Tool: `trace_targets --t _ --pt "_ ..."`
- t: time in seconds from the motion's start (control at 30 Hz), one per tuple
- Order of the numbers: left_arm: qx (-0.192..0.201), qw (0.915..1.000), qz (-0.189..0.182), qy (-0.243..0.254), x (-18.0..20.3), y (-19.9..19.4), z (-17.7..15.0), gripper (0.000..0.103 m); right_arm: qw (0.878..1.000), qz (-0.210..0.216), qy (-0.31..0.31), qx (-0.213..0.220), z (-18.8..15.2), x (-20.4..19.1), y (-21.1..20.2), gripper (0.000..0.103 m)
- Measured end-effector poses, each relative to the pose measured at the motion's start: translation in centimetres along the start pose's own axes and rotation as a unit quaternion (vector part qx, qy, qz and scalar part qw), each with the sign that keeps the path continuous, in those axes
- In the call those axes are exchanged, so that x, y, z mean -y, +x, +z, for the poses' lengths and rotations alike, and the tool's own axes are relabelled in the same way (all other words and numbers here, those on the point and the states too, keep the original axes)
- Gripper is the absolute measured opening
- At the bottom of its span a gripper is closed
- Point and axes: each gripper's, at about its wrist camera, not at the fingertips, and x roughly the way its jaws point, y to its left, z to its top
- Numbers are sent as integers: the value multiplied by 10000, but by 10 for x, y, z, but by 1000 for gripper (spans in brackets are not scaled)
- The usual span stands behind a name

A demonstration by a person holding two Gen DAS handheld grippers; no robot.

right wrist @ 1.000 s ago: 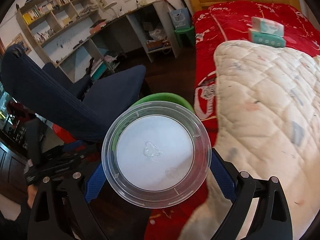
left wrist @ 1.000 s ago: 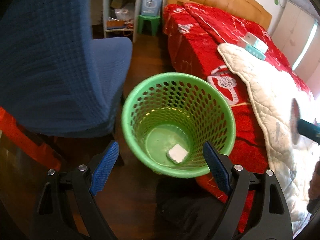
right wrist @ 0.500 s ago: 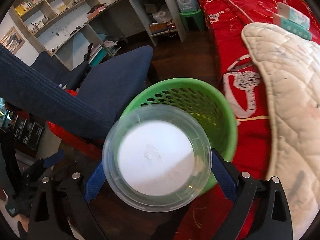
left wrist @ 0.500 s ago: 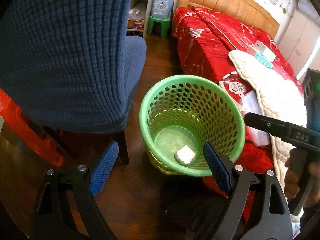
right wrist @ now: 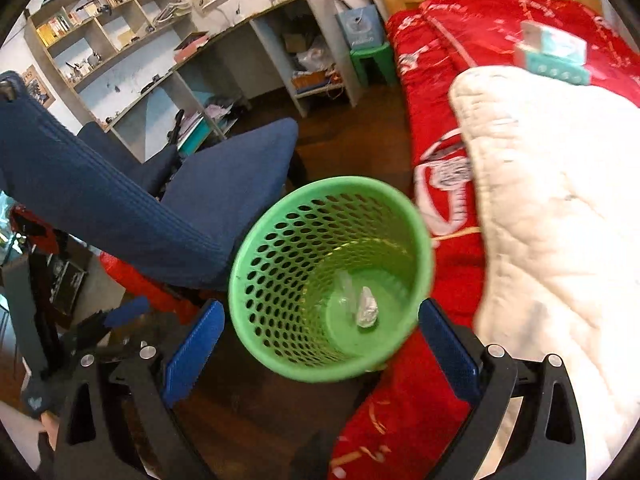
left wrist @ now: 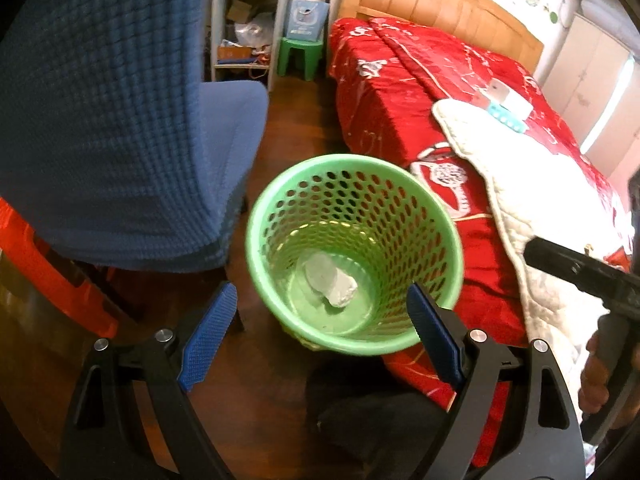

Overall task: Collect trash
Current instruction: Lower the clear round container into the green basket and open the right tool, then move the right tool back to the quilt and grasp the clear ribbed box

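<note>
both the left gripper [left wrist: 320, 334] and right gripper [right wrist: 320, 346] hang wide open and empty over the perforated green plastic wastebasket [right wrist: 280, 280] mid-frame, so the drop looks done, next up is finding more trash.

The green basket [left wrist: 354, 252] stands between blue chair [left wrist: 120, 120] and red bed [left wrist: 440, 100] — white crumpled trash [left wrist: 334, 284] inside, left gripper [left wrist: 320, 332] spread wide above it.

A green plastic basket [left wrist: 280, 204], smooth, faintly glossy and pierced with holes, stands on a dark polished wood floor [left wrist: 288, 108]. A blue chair [left wrist: 100, 112] wears coarse waffle-knit cloth. The bed's red cover [left wrist: 384, 92] looks soft and matt beneath a quilted cream blanket [right wrist: 560, 200]; its headboard [left wrist: 432, 4] is varnished pale wood.
</note>
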Motion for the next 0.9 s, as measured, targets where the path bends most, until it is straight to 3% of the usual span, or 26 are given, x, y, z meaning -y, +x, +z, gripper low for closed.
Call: trace_targets --t 0.47,0.9 --pt "-60 9973 -439 593 74 -2 -1 86 9913 -1170 373 478 -55 70 -108 94" --pt "-172 9930 -658 967 124 0 -4 86 9627 -2194 1206 1031 -84 168 -211 94"
